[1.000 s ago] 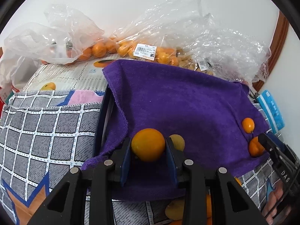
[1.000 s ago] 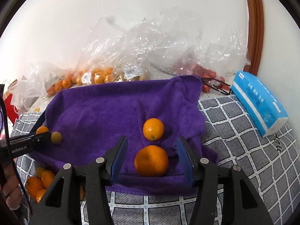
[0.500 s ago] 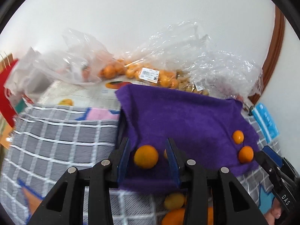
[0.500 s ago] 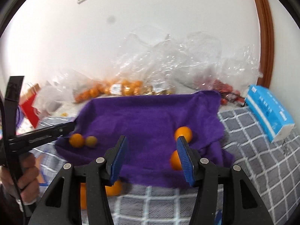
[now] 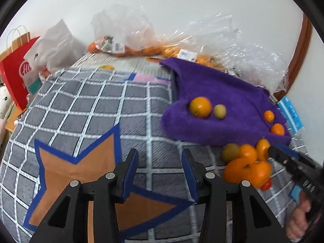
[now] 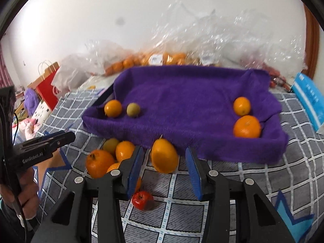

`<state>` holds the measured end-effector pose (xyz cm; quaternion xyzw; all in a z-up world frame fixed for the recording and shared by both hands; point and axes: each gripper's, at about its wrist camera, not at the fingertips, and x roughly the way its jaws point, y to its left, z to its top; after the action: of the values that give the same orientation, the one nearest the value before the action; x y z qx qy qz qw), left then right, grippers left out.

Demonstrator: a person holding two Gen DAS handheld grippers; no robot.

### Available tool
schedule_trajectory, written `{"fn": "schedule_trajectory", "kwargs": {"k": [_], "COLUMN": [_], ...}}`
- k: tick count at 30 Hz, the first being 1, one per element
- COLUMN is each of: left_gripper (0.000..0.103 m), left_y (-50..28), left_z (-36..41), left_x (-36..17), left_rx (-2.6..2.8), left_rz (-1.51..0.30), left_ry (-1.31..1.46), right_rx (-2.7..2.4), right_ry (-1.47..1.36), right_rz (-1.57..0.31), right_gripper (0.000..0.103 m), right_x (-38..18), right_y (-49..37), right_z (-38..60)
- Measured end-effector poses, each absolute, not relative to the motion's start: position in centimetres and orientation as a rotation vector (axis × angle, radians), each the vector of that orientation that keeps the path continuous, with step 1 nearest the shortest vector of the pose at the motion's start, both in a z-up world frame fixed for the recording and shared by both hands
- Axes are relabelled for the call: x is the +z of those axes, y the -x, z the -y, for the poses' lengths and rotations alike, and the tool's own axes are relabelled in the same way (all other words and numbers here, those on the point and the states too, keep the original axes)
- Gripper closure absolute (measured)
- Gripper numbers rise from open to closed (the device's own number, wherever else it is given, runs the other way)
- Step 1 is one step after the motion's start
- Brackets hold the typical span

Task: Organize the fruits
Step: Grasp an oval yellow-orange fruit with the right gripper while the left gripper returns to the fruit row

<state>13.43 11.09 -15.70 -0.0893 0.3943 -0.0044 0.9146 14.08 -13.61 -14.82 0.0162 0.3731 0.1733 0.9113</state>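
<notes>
Both tools released, right tool point(image 6: 163, 169) lining up on oval orange fruit point(image 6: 164, 155) just before purple towel-lined tray point(image 6: 182, 135); next, clench and lift onto it.

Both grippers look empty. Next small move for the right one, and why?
Probably ease the right gripper forward and close on the large orange. Its jaws stand open with that fruit just ahead between them, off the purple towel, where four fruits already sit.

Four fruits lie on the purple towel point(image 6: 182, 101), an orange point(image 6: 113, 108) beside a greenish one point(image 6: 133, 110) at left and two oranges point(image 6: 246, 126) at right, while a loose pile point(image 6: 113, 156) rests just before it.
</notes>
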Motion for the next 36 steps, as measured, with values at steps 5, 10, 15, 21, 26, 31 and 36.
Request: {"fn": "schedule_trajectory", "kwargs": {"k": [5, 10, 15, 21, 26, 31, 36], "left_gripper": [0.063, 0.063, 0.063, 0.063, 0.063, 0.063, 0.061], "left_y": [-13.2, -13.1, -13.3, -13.0, -13.0, -12.8, -12.1], "left_z": [-11.6, -11.5, -11.5, -11.7, -11.0, -10.2, -9.2], "left_x": [-15.8, -15.8, -15.7, -15.4, -15.2, -15.0, -14.6], "left_rx": [-0.023, -0.036, -0.038, -0.046, -0.095, -0.15, -0.205], "left_rz": [-0.797, -0.783, -0.778, -0.748, -0.74, -0.731, -0.711], "left_ry": [0.225, 0.231, 0.246, 0.265, 0.244, 0.218, 0.179], "right_rx": [0.38, 0.381, 0.36, 0.303, 0.265, 0.196, 0.163], "right_ry": [-0.058, -0.061, -0.078, -0.1, -0.109, -0.081, -0.092], "right_rz": [-0.813, -0.865, -0.81, -0.768, -0.765, -0.743, -0.723], "right_gripper": [0.06, 0.071, 0.071, 0.071, 0.071, 0.071, 0.071], "right_x": [-15.7, -17.1, -16.6, -15.9, -15.4, -14.8, -15.9], "right_y": [-15.5, -16.3, -15.4, -15.1, -14.8, -13.6, -12.3], "right_z": [13.6, 13.0, 14.3, 16.4, 18.0, 20.2, 22.4]}}
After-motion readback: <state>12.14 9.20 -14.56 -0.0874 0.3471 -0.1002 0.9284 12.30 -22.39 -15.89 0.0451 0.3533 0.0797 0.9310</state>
